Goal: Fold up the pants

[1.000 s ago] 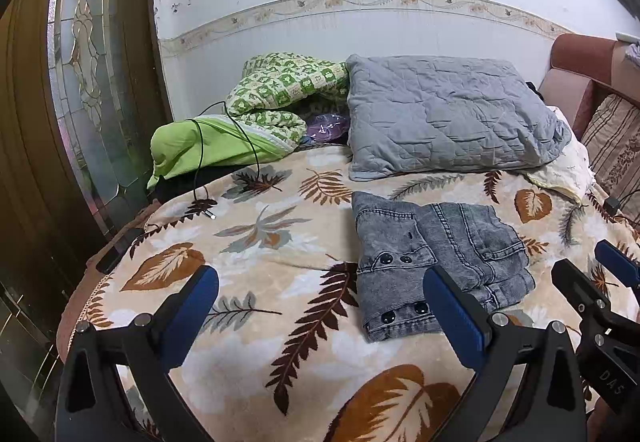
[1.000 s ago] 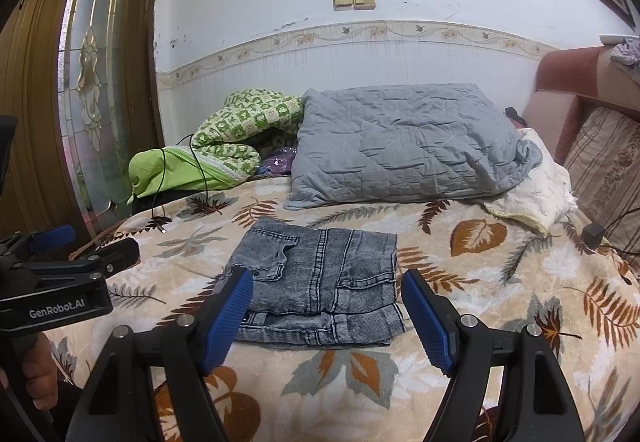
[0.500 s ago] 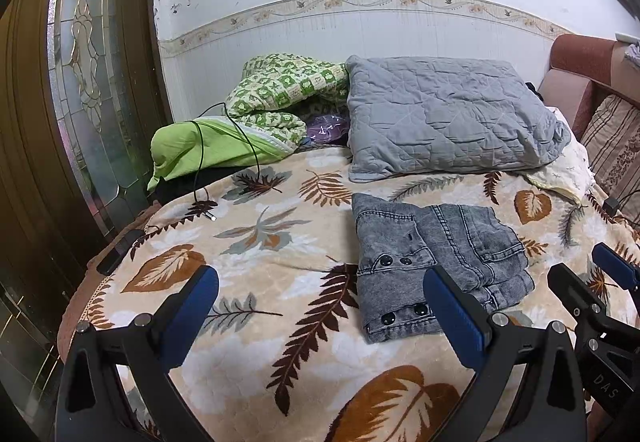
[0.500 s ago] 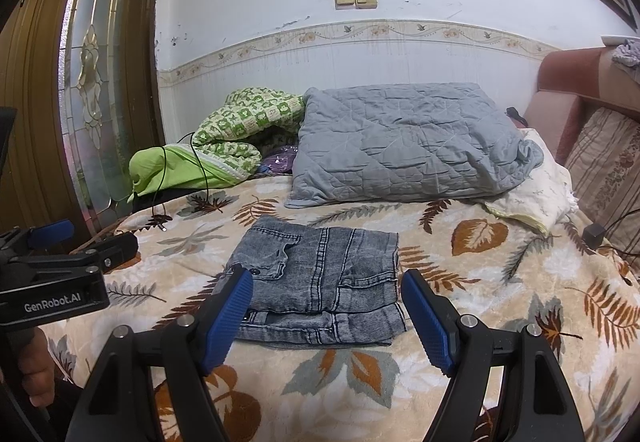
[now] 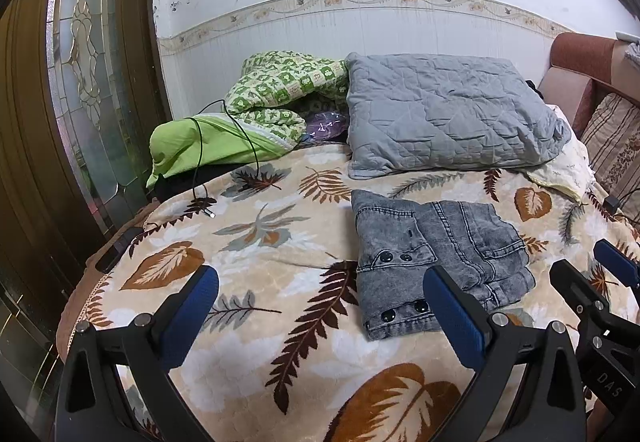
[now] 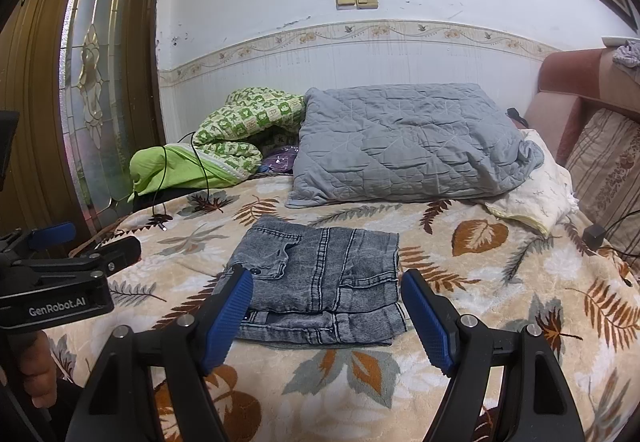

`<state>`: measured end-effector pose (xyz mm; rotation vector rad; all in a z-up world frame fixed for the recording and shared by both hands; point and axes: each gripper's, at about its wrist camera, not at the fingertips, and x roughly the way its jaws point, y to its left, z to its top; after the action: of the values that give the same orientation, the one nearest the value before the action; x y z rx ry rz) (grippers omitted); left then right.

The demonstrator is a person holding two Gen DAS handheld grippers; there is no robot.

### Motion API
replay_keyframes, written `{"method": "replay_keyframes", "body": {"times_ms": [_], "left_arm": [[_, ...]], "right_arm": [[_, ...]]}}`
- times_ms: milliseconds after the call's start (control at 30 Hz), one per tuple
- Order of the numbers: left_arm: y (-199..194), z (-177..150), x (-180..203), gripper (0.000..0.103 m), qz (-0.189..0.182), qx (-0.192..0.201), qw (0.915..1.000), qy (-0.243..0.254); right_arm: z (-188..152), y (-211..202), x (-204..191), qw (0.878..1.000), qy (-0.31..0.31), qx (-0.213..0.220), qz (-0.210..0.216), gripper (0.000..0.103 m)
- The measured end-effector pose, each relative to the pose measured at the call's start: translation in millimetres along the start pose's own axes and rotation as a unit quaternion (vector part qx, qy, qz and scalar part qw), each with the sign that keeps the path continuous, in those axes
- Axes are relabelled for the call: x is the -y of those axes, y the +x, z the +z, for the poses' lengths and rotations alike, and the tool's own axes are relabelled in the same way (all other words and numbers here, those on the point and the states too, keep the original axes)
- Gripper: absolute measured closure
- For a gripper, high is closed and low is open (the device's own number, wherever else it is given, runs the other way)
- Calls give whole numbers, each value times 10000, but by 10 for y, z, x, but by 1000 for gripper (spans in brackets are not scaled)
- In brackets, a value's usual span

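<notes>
Grey washed-denim pants [image 5: 432, 258] [image 6: 320, 282] lie folded into a compact rectangle on the leaf-print blanket [image 5: 260, 282] [image 6: 480, 282]. My left gripper [image 5: 320, 306] hovers open over the blanket to the left of the pants, nothing between its blue pads. My right gripper [image 6: 328, 310] is open too, held just in front of the pants' near edge without touching them. The right gripper [image 5: 600, 282] also shows at the right edge of the left wrist view, and the left gripper [image 6: 80, 242], held by a hand [image 6: 36, 374], at the left of the right wrist view.
A grey quilted pillow [image 5: 448, 122] [image 6: 408, 146] and a green patterned quilt [image 5: 280, 90] [image 6: 240, 122] lie at the head of the bed against the wall. A black cable [image 5: 200, 182] trails onto the blanket. A glass-panelled wooden door [image 5: 88, 62] stands left, a striped cushion [image 6: 608, 170] right.
</notes>
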<state>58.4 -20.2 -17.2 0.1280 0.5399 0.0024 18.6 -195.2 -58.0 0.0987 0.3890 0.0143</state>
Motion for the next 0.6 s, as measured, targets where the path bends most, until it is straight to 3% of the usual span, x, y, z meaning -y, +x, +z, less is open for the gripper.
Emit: {"method": "replay_keyframes", "body": {"times_ms": [600], "left_arm": [[29, -13, -10, 1, -39, -32, 10000, -27]], "right_arm": [[-14, 21, -13, 10000, -57, -21, 23, 24]]}}
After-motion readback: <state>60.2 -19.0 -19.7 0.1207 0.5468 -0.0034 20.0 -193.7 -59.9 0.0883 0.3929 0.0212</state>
